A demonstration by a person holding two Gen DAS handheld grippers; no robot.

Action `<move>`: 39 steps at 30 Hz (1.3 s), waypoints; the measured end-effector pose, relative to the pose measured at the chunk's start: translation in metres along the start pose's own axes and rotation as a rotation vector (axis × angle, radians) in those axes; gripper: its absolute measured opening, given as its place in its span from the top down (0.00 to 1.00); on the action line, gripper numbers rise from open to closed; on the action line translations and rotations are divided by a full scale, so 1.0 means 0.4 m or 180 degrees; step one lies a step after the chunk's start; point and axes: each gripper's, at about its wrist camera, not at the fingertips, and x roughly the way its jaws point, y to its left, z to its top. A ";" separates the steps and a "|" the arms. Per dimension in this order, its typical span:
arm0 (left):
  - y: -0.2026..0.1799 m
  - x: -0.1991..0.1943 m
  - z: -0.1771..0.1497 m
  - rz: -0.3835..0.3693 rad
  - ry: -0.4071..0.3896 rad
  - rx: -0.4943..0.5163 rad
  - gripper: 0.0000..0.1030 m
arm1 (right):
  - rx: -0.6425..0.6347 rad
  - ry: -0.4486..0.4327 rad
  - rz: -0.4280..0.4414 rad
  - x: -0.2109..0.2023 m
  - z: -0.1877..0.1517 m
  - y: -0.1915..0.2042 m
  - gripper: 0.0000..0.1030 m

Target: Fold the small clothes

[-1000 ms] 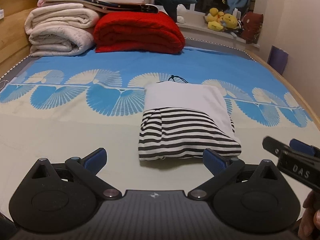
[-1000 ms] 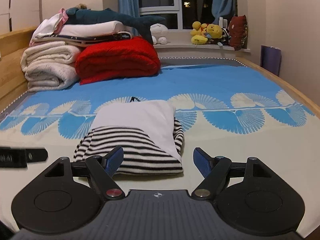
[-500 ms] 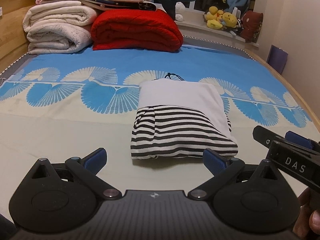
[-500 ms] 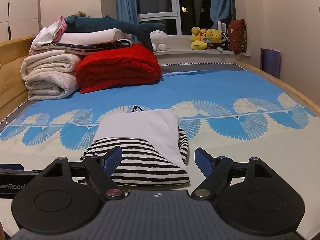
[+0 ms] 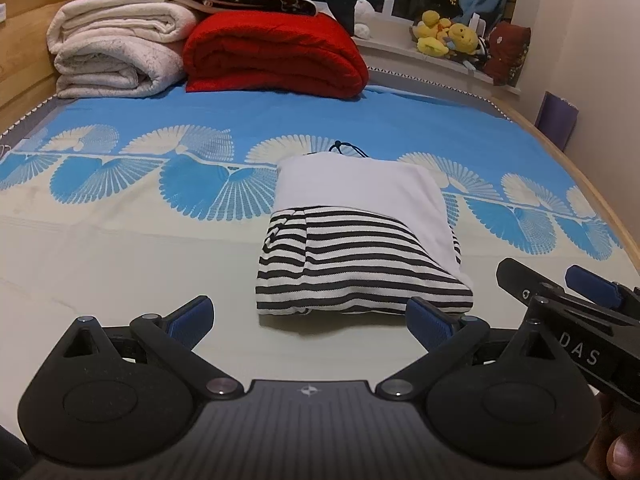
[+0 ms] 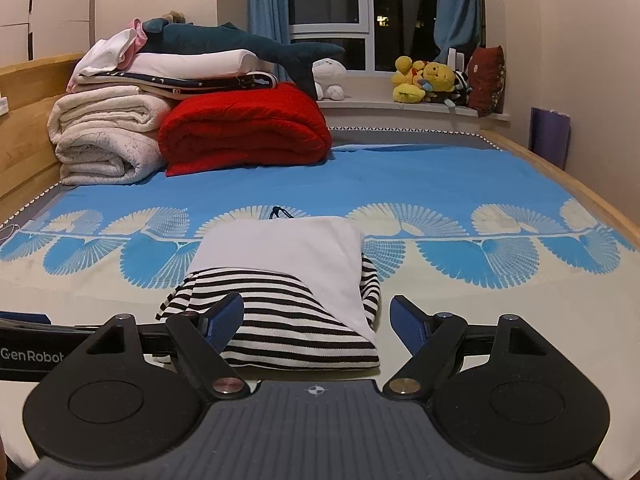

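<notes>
A small folded garment (image 5: 360, 236), white on top with black-and-white stripes at the near end, lies on the bed sheet (image 5: 120, 248). A dark drawstring (image 5: 346, 148) sticks out at its far edge. My left gripper (image 5: 310, 318) is open and empty, just in front of the garment's near edge. My right gripper (image 6: 316, 320) is open and empty, its jaws on either side of the garment's (image 6: 288, 280) near striped end, low over it. The right gripper also shows at the right edge of the left wrist view (image 5: 576, 312).
Folded cream blankets (image 5: 116, 52), a red blanket (image 5: 276, 56) and a plush shark (image 6: 240, 44) are stacked at the bed's far end. Soft toys (image 6: 428, 80) sit on the windowsill. A wooden bed rail (image 6: 560, 176) runs along the right.
Both grippers have moved forward toward the folded garment and lowered; the right gripper's jaws now flank its near end. The garment has not moved.
</notes>
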 end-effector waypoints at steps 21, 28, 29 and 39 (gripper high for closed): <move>0.008 0.000 0.000 -0.0006 0.0023 -0.0036 0.01 | -0.0004 0.0056 -0.0008 0.010 -0.006 0.004 0.21; 0.008 0.000 0.000 -0.0008 0.0027 -0.0039 0.01 | 0.0009 0.0071 -0.0012 0.011 -0.007 0.004 0.21; 0.008 0.001 0.000 -0.0008 0.0027 -0.0037 0.01 | 0.0012 0.0074 -0.0011 0.011 -0.008 0.003 0.21; 0.007 0.002 0.000 -0.0007 0.0035 -0.0042 0.01 | 0.0005 0.0082 -0.0012 0.012 -0.008 0.004 0.21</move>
